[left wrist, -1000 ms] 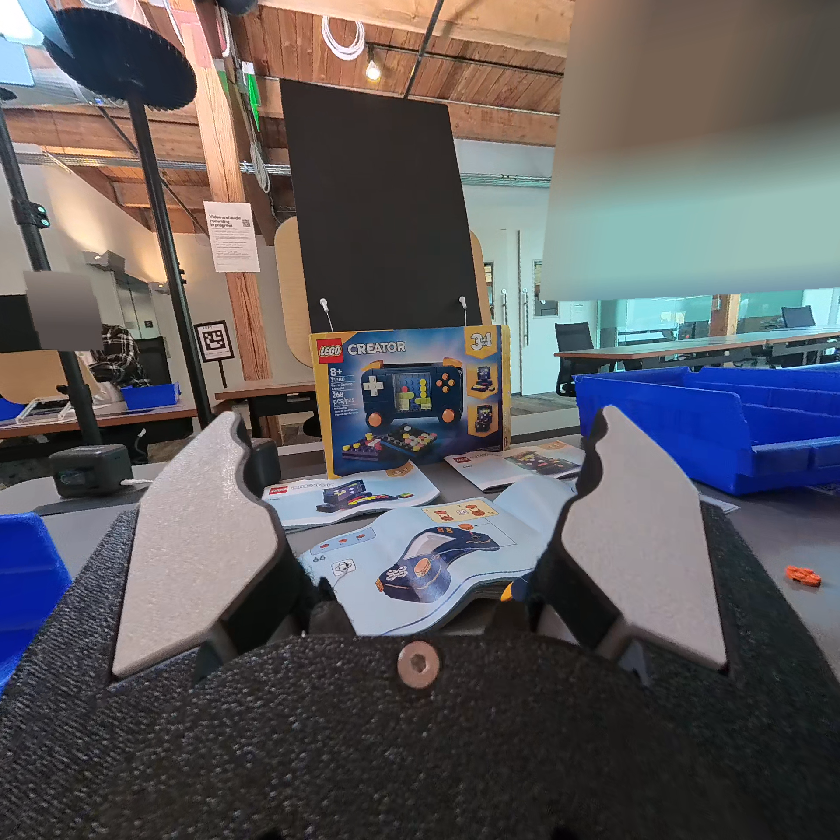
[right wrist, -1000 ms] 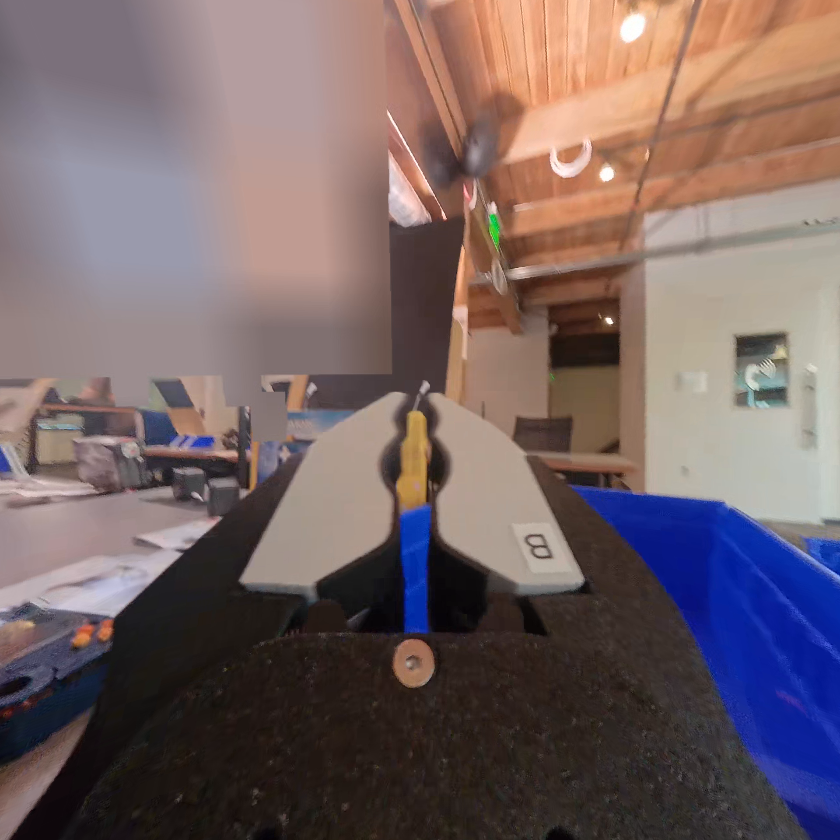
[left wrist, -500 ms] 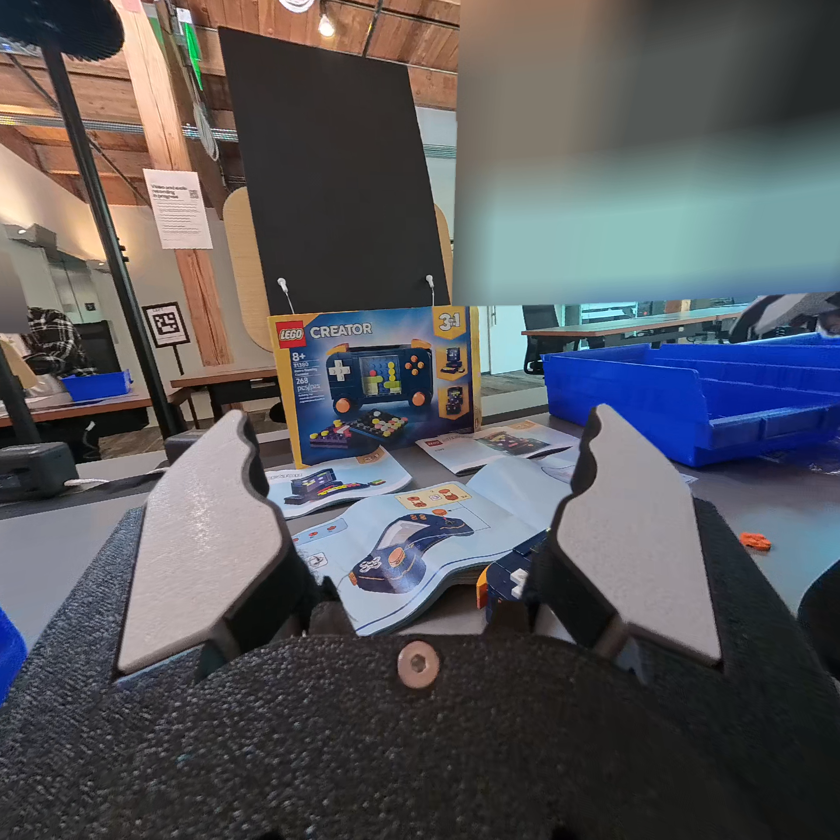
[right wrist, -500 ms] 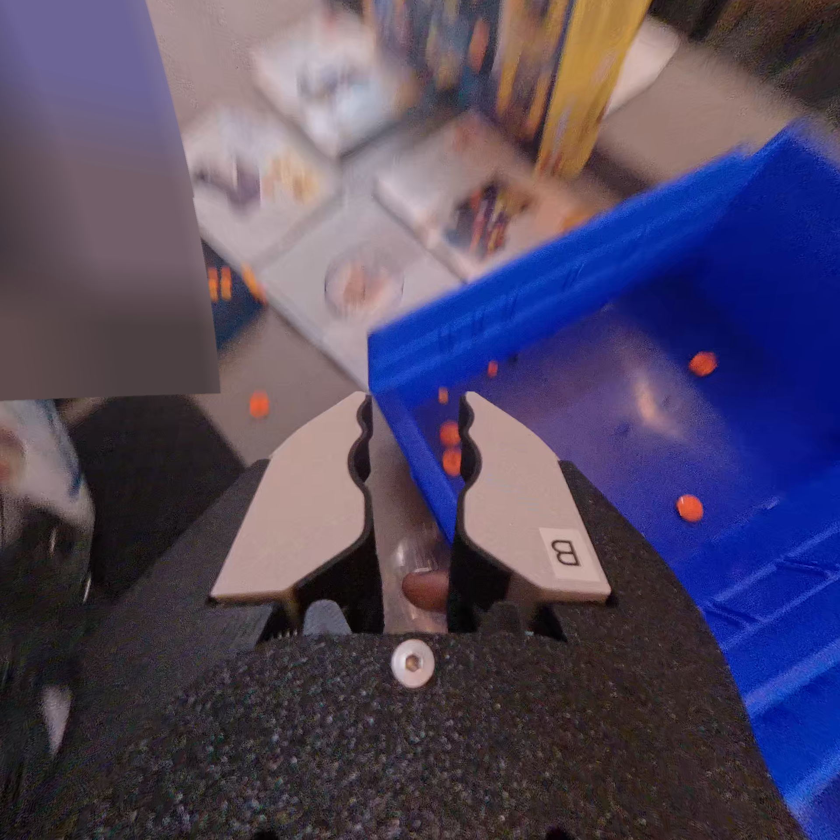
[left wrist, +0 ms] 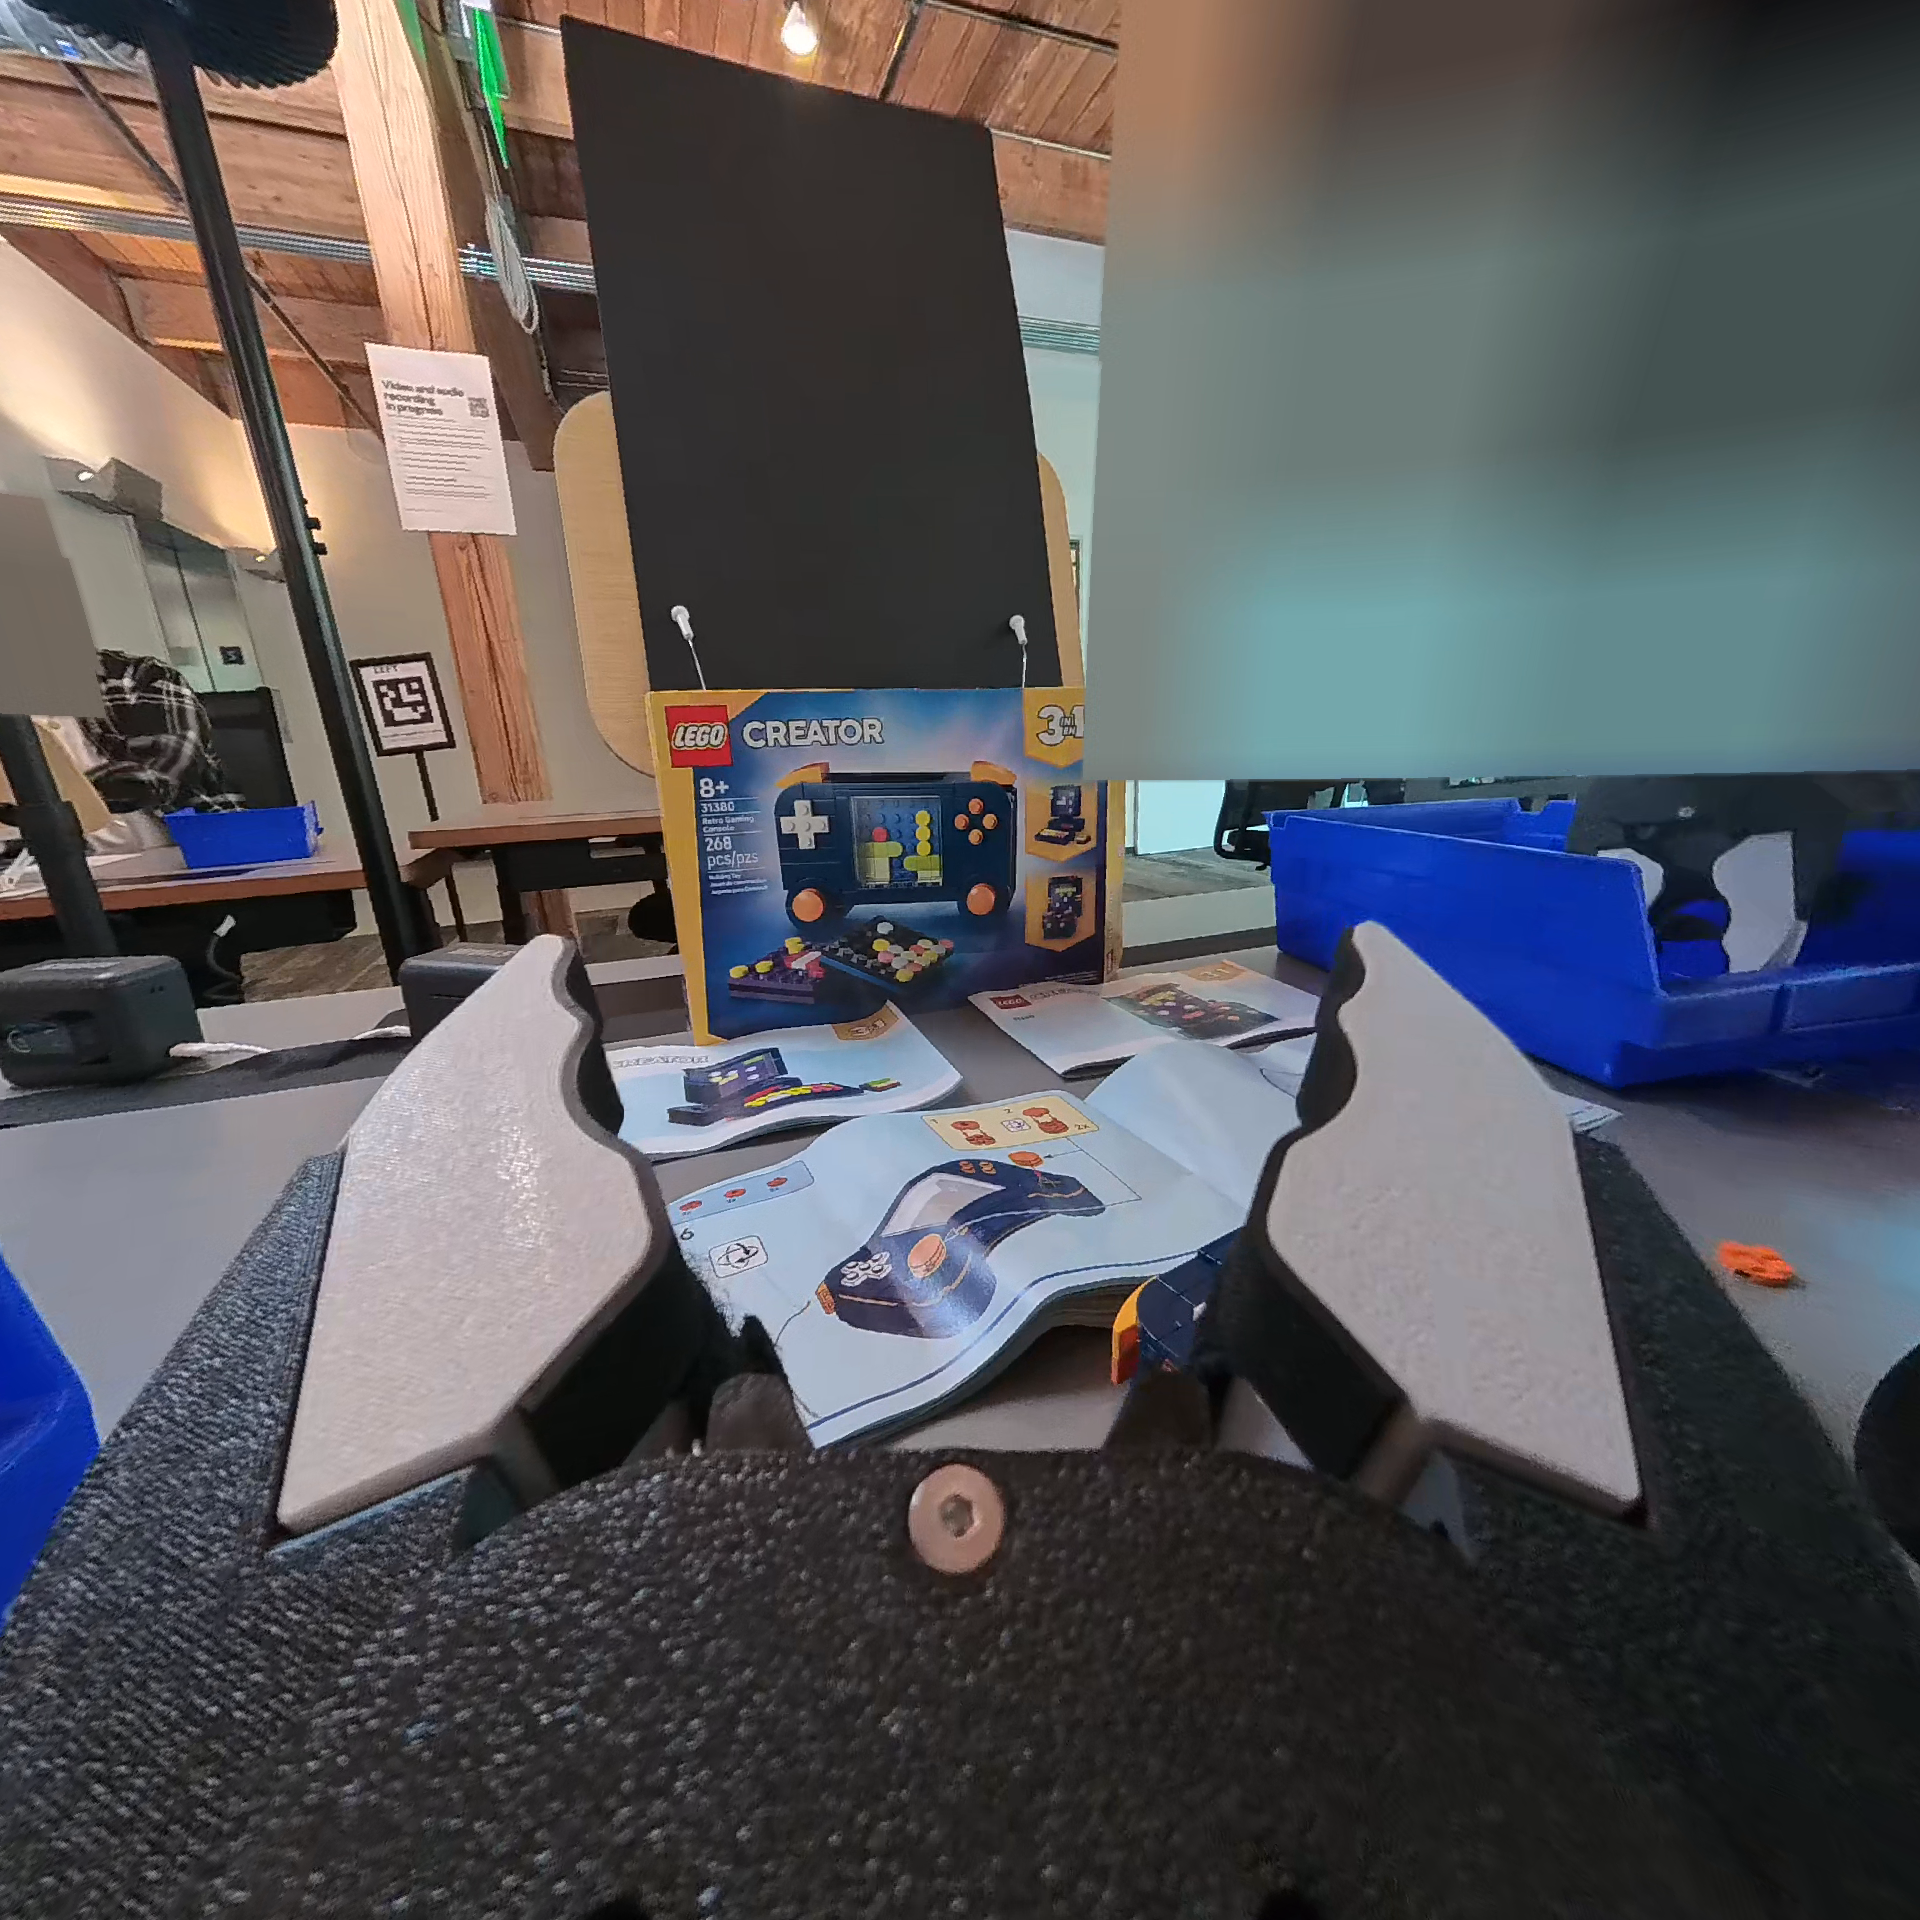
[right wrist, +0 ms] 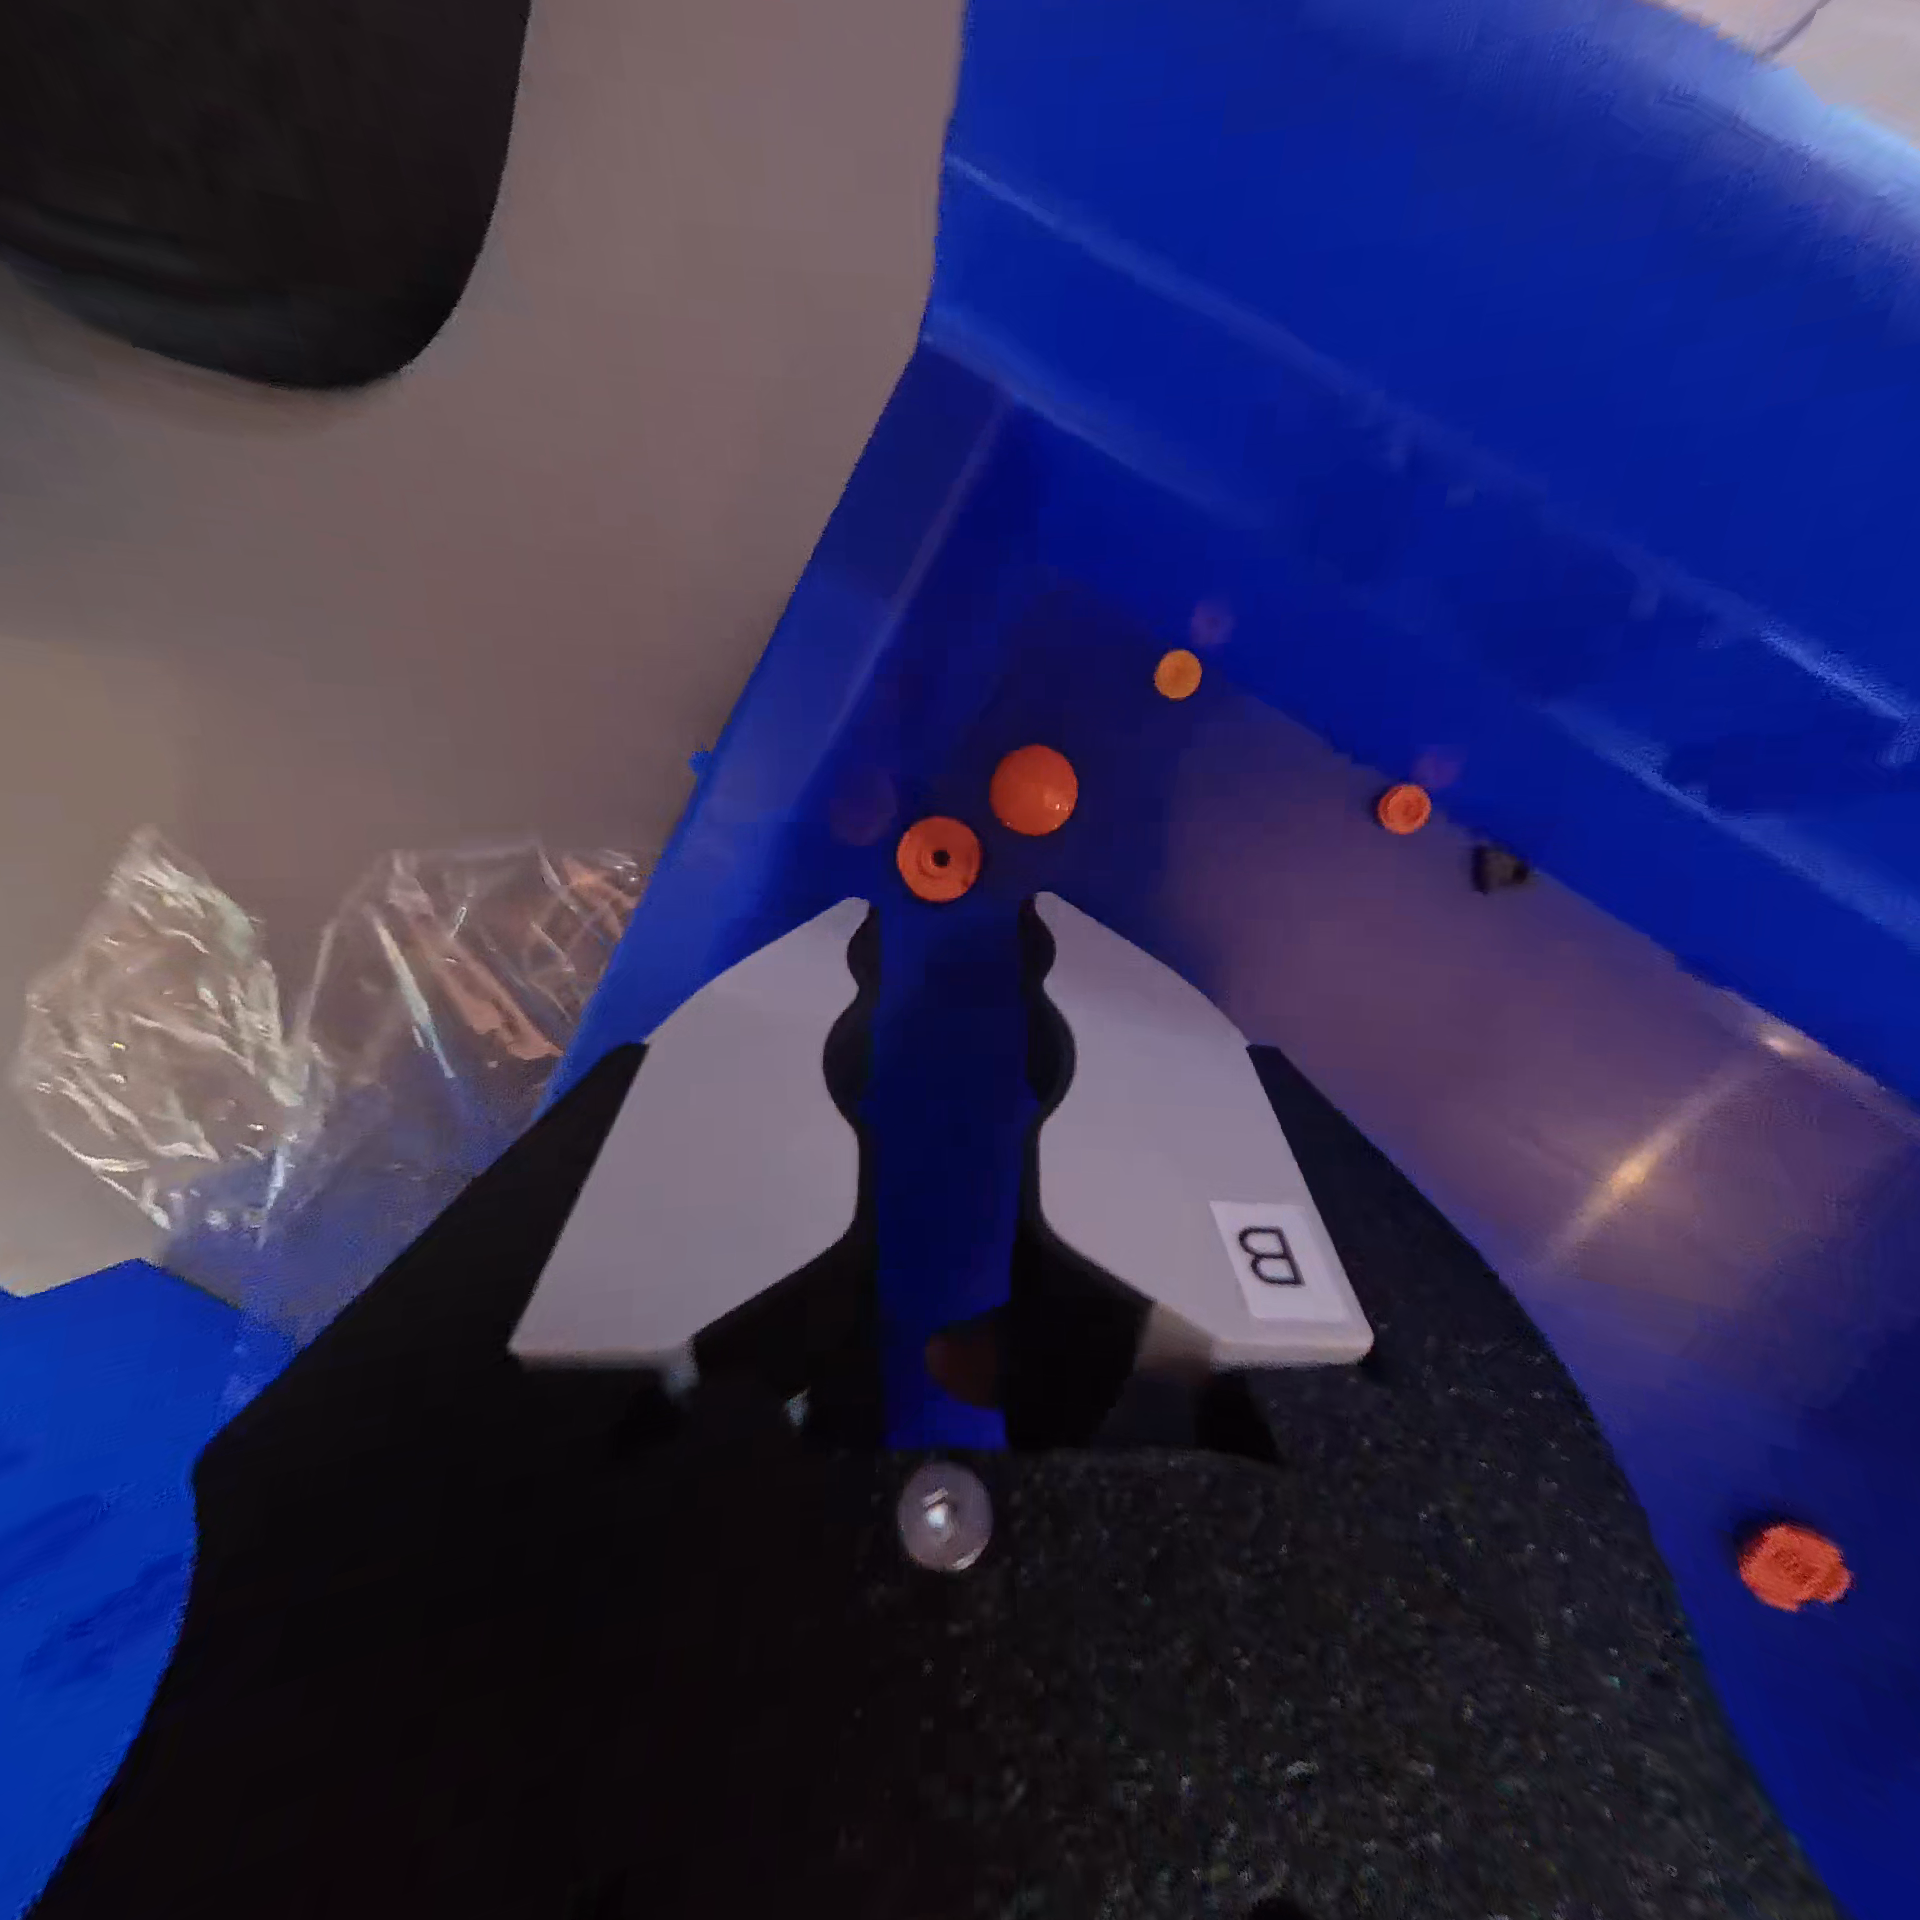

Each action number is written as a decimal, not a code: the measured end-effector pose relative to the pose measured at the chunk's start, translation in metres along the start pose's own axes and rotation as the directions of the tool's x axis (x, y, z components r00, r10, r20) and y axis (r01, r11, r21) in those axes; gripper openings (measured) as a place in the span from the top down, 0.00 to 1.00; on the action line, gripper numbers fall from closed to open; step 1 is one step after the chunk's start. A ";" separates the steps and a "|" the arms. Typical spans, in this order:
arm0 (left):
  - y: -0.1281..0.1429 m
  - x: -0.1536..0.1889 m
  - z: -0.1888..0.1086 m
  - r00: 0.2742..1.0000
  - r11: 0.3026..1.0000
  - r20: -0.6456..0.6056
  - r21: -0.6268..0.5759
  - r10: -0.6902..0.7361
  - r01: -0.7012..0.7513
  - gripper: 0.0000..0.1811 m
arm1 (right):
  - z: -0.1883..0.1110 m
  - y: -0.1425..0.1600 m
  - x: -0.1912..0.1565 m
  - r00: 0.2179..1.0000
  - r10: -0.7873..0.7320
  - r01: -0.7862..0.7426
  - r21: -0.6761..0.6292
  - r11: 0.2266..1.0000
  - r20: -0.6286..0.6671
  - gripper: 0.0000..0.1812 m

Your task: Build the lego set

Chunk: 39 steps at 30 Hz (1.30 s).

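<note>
My left gripper (left wrist: 956, 940) is open and empty, held low over the grey table. Between its fingers lies the open instruction booklet (left wrist: 935, 1226). The dark blue lego model (left wrist: 1164, 1320) peeks out beside the right finger. My right gripper (right wrist: 951, 902) points down into the blue bin (right wrist: 1455, 416), with its jaws a narrow gap apart and nothing between them. Several orange round pieces lie on the bin floor. One studded piece (right wrist: 940, 857) is just beyond the tips and a smooth one (right wrist: 1034, 790) lies next to it. The right gripper also shows in the left wrist view (left wrist: 1725, 894), inside the bin (left wrist: 1455, 935).
The lego box (left wrist: 883, 852) stands behind the booklets against a black board. A loose orange piece (left wrist: 1756, 1262) lies on the table at the right. A crumpled clear plastic bag (right wrist: 260, 1039) lies outside the bin's left wall. Another blue bin edge (left wrist: 31, 1434) is at the far left. Some 40 cm of space lies between my two pairs of fingers.
My right gripper has swung from level down into the blue bin, and its jaws have parted. The left gripper stays open and has shifted only slightly.
</note>
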<state>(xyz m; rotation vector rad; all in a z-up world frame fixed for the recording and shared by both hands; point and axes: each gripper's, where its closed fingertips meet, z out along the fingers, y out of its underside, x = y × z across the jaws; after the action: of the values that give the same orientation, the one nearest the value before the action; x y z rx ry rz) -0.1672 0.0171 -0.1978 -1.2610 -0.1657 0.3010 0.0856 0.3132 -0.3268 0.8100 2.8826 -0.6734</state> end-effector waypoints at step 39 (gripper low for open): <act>0.008 0.005 0.003 0.999 0.998 -0.017 -0.039 0.038 -0.039 0.32 | -0.012 0.016 0.024 0.960 0.149 -0.161 -0.030 0.987 -0.239 0.93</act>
<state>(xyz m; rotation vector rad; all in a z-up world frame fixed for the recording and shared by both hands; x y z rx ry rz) -0.1645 0.0229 -0.2047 -1.3069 -0.1340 0.3217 0.0742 0.3421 -0.3271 1.1687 2.9831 -0.5187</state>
